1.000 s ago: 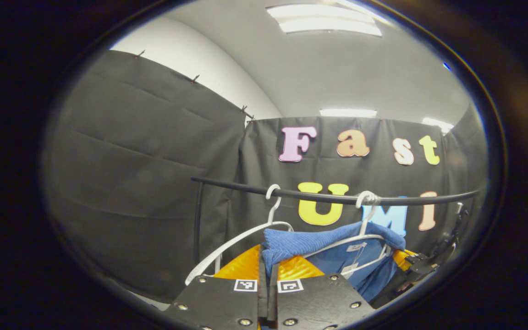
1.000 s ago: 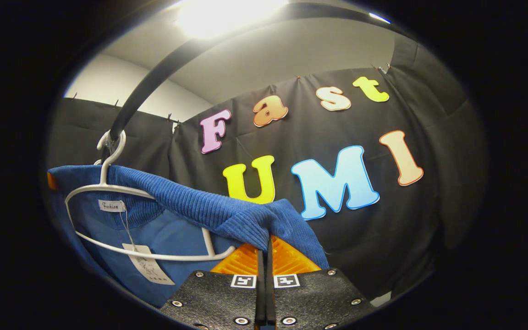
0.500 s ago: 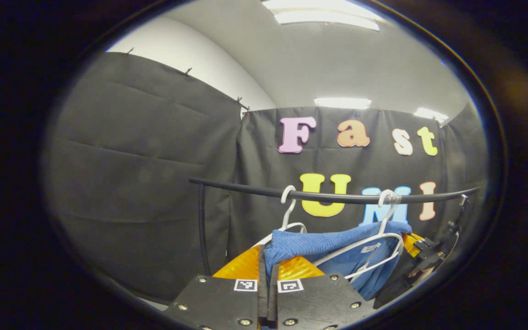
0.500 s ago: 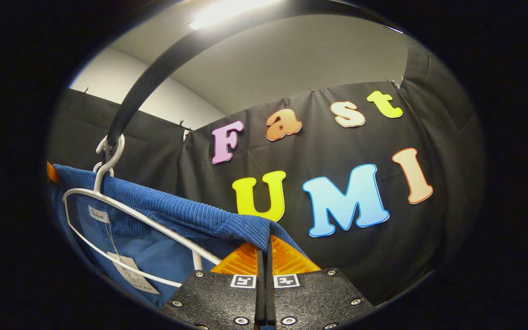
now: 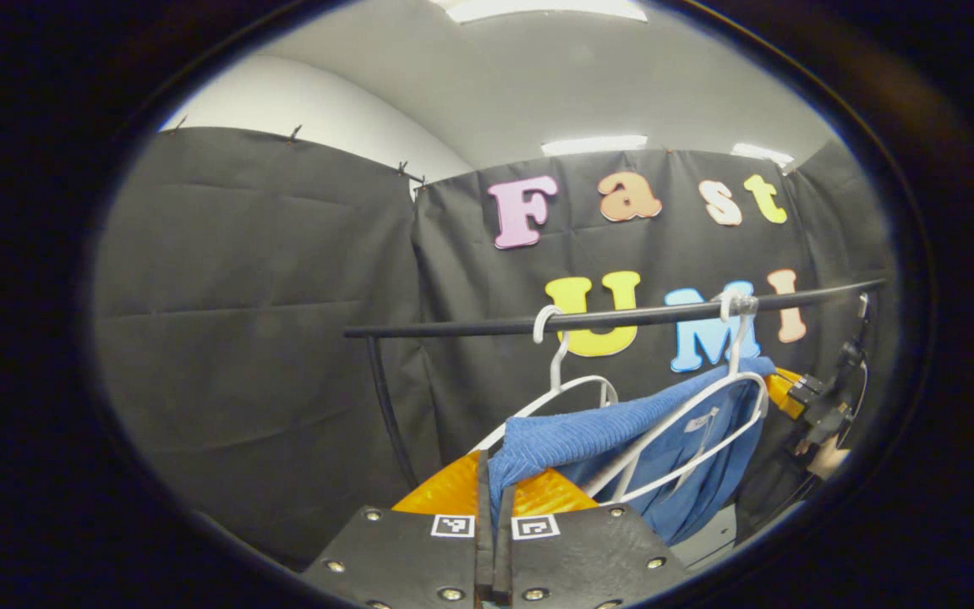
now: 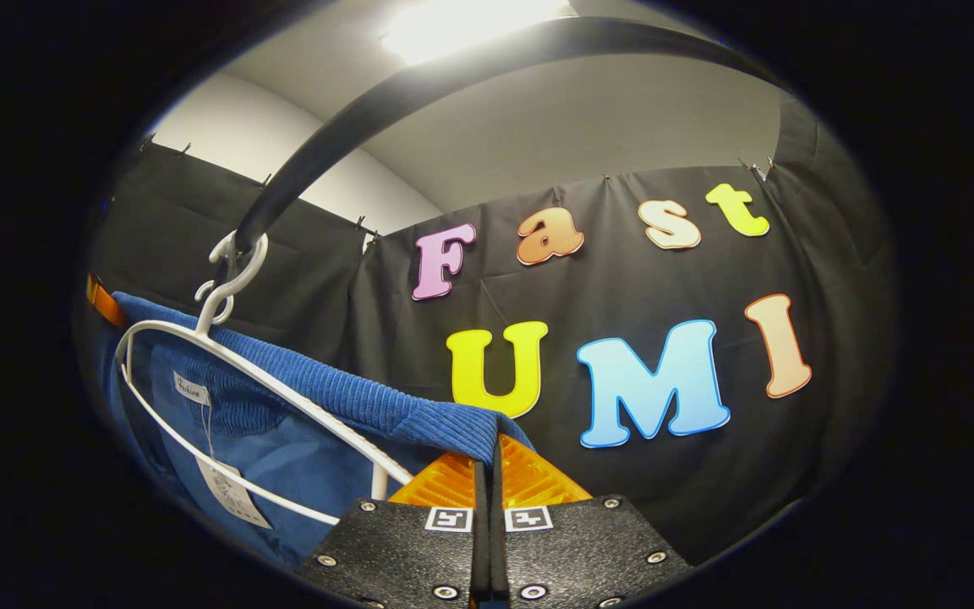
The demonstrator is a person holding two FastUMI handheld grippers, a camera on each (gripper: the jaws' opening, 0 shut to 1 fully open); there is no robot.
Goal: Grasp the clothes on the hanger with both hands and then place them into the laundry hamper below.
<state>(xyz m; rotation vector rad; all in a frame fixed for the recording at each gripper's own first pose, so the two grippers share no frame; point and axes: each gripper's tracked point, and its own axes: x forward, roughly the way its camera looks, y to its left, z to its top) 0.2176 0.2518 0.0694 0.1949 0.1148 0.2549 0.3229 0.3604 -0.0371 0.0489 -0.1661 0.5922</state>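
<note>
Fingers of the left gripper (image 5: pixel 494 482) pinch one shoulder of a blue ribbed sweater (image 5: pixel 588 431), pressed together on the knit; the right gripper (image 6: pixel 487 461) clamps the other shoulder (image 6: pixel 419 414) the same way. Between them the garment hangs on a white hanger (image 6: pixel 225 372) hooked over a black rail (image 5: pixel 538 323), tilted. A second white hanger (image 5: pixel 559 372) hangs bare just beside it.

Left hand-held gripper (image 5: pixel 494 474) pinches blue garment (image 5: pixel 588 431); white hanger (image 5: pixel 690 423) tilted on black rail (image 5: pixel 470 326).
</note>
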